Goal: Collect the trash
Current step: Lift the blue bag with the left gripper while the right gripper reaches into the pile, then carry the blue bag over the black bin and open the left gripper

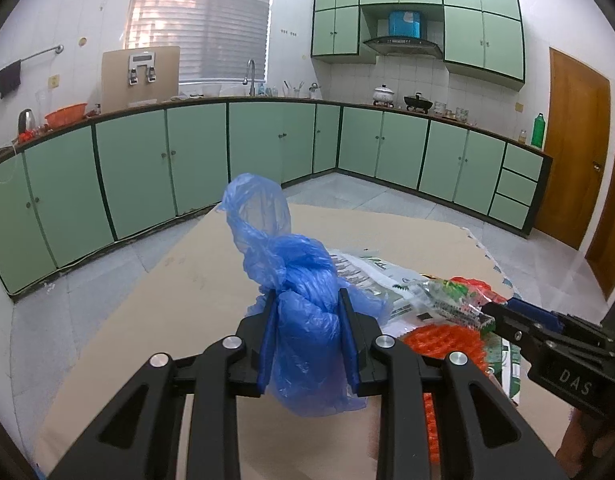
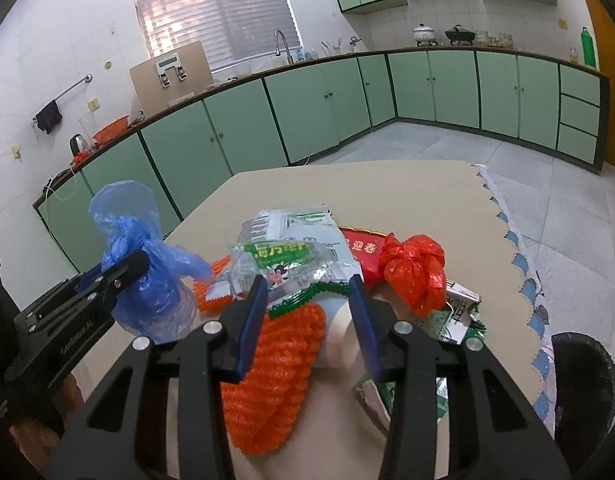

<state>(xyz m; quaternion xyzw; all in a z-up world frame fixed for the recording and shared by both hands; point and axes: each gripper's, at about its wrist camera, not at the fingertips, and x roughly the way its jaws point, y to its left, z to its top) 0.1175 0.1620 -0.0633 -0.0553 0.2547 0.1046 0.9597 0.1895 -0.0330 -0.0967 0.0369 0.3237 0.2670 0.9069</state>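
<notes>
The left gripper (image 1: 307,300) clamps its narrow fingers on the knotted blue plastic bag (image 1: 299,272), held just left of the trash pile. The right gripper (image 2: 307,288) has its fingers half-wide around the clear green-printed wrapper (image 2: 283,264) atop the pile; whether the pads press it I cannot tell. An orange foam net (image 2: 275,364) lies under it, a red bag (image 2: 413,268) right of it. This looks like the picking step; next, a firm pinch and lift.

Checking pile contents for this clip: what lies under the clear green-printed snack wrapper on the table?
Under the clear green-printed snack wrapper lie an orange foam fruit net and a white-and-green printed plastic bag. Anything deeper beneath them is covered.
</notes>
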